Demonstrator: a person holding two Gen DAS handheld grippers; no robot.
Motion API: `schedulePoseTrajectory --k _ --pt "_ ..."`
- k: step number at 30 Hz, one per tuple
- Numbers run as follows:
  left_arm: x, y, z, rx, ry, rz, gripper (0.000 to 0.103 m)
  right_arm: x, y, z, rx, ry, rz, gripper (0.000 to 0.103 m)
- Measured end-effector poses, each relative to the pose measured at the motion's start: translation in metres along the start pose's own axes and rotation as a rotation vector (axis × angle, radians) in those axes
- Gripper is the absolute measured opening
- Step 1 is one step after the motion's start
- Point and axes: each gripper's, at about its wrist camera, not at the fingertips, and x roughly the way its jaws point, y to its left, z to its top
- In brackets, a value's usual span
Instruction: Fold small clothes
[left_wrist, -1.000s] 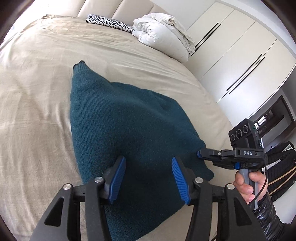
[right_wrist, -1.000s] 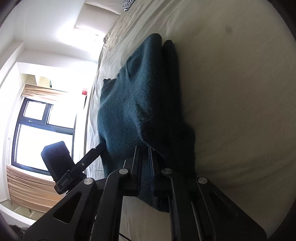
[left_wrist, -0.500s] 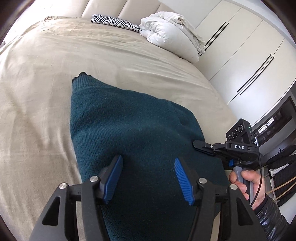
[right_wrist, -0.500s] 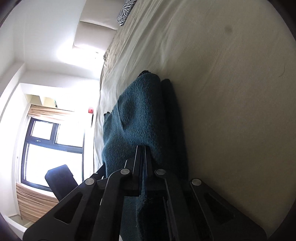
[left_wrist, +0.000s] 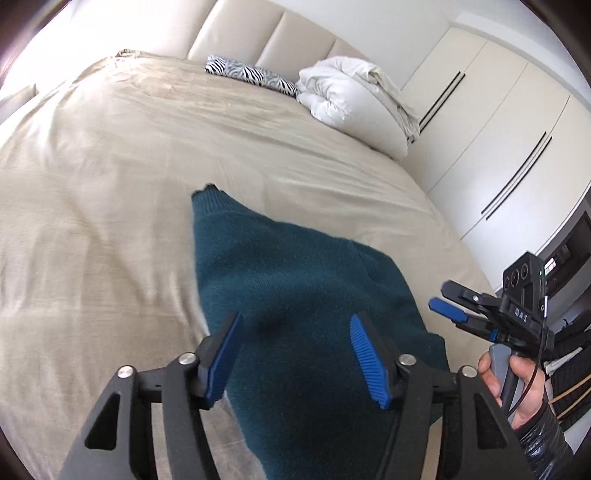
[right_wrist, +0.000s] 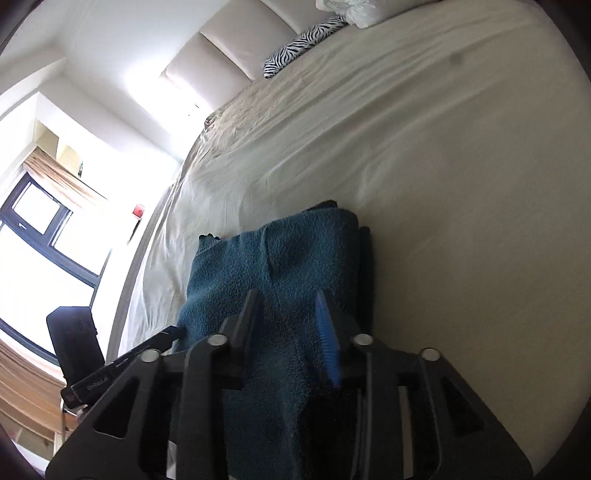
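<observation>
Beige bedding (left_wrist: 110, 192) carried the folded teal sweater (left_wrist: 295, 295) near its foot edge. Both the left gripper (left_wrist: 295, 343) and right gripper (right_wrist: 291, 321) had just been opening, jaws wide above the knit, gripping nothing.

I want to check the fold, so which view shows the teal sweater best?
The left wrist view: the teal sweater lies nearly whole on the bed. The right wrist view shows its stacked right edge, partly behind the right tool.
</observation>
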Motion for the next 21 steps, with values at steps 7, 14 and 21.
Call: schedulePoseTrajectory --k 7,14,21 --pt "0.021 0.033 -0.01 -0.153 0.116 -0.046 0.07 -0.002 -0.047 -0.005 0.143 0.144 0.072 0.086" --pt "0.042 0.03 -0.026 -0.195 0.189 -0.067 0.072 0.034 -0.057 -0.018 0.181 0.245 0.132 0.068" --pt "0.052 0.017 -0.029 -0.141 0.225 -0.014 0.068 0.064 -0.047 -0.015 0.207 0.331 0.135 0.065"
